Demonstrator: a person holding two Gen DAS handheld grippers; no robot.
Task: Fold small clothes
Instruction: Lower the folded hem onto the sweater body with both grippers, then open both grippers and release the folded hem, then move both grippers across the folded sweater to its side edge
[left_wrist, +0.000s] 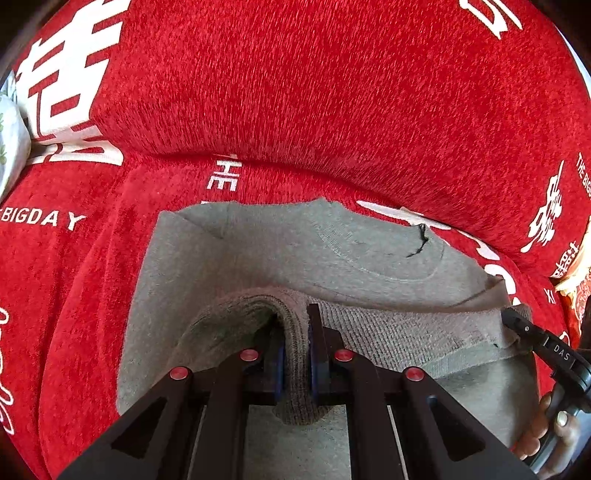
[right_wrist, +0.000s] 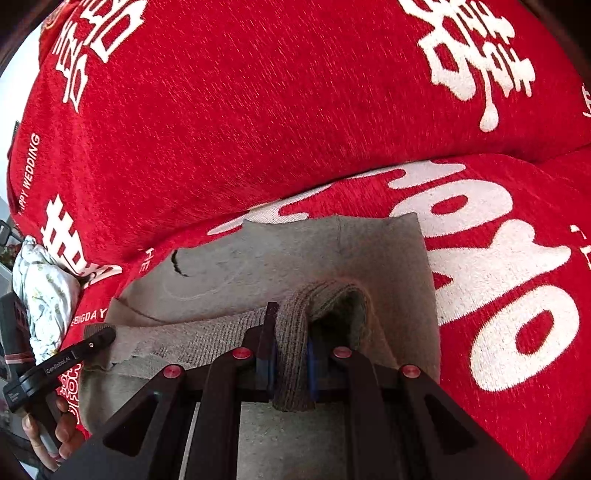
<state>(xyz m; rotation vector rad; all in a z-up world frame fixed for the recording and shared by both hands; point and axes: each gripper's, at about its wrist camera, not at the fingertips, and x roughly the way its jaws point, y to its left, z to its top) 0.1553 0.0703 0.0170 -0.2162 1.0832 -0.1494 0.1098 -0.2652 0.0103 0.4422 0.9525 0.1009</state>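
Red sofa cover (left_wrist: 332, 92) carries the grey garment (left_wrist: 295, 251), lower centre. Left tongs (left_wrist: 295, 354) and right tongs (right_wrist: 290, 354) each clamp its ribbed hem (left_wrist: 388, 332); lower both evenly, aligning hem with the collar edge.

My left wrist camera sits just behind the left gripper (left_wrist: 295, 347) and looks steeply down along its fingers, very near the grey garment (left_wrist: 258, 251) on the red sofa cover (left_wrist: 332, 92). It faces the sofa's backrest, with the seat's left part and a floral cloth (left_wrist: 11, 140) at its left edge. My right wrist camera sits the same way behind the right gripper (right_wrist: 290, 347), also tilted down toward the backrest, close over the garment's right side. Both views share the garment, its raised ribbed hem and the crease where seat meets backrest. Each camera catches the other gripper at its border: the right one (left_wrist: 546, 350) in the left view, the left one (right_wrist: 66, 358) in the right view, beside the floral cloth (right_wrist: 48, 295).
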